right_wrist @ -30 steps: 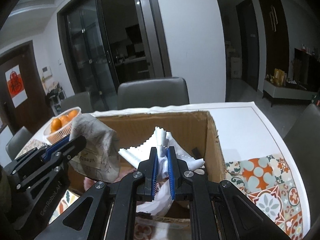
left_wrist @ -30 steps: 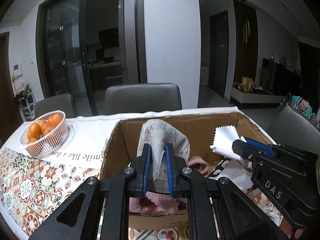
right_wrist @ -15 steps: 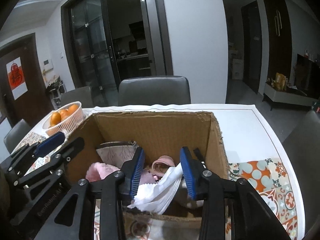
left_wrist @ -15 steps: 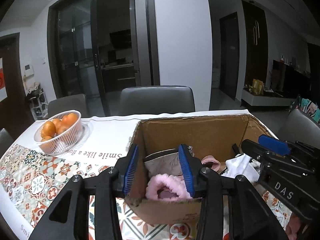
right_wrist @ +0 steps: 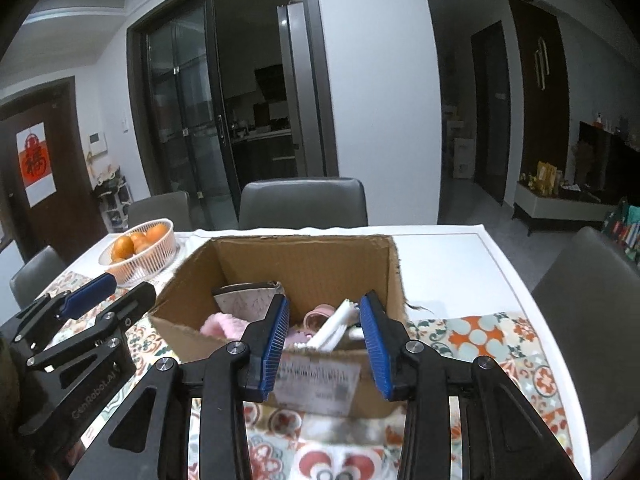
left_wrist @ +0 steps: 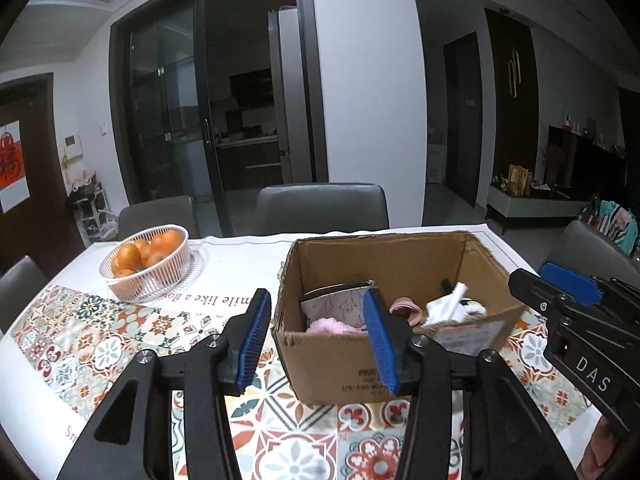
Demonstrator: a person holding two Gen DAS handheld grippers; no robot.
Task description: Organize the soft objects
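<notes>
The drop-off step is judged complete. The left tool [left_wrist: 318,344] is opening with nothing between its jaws; the right tool [right_wrist: 326,346] is parted and empty. The soft objects [left_wrist: 340,312] lie inside the cardboard box [left_wrist: 340,364], frame centre. The next move calls for locating further items; none is seen on the bench [left_wrist: 240,264].

Left gripper [left_wrist: 316,344]: matte black frame, two angular arms with triangular cut-outs, silver screw heads at pivots. Blue ribbed pads line inner faces of jaws. Side of it at 9 o'clock in right wrist view, white lettering "GenRobot.AI" on body. Right gripper [right_wrist: 324,340]: same black build, blue ribbed pads, silver screws. Seen at 3 o'clock in left wrist view, white "DAS" marking, blue pad on top.
</notes>
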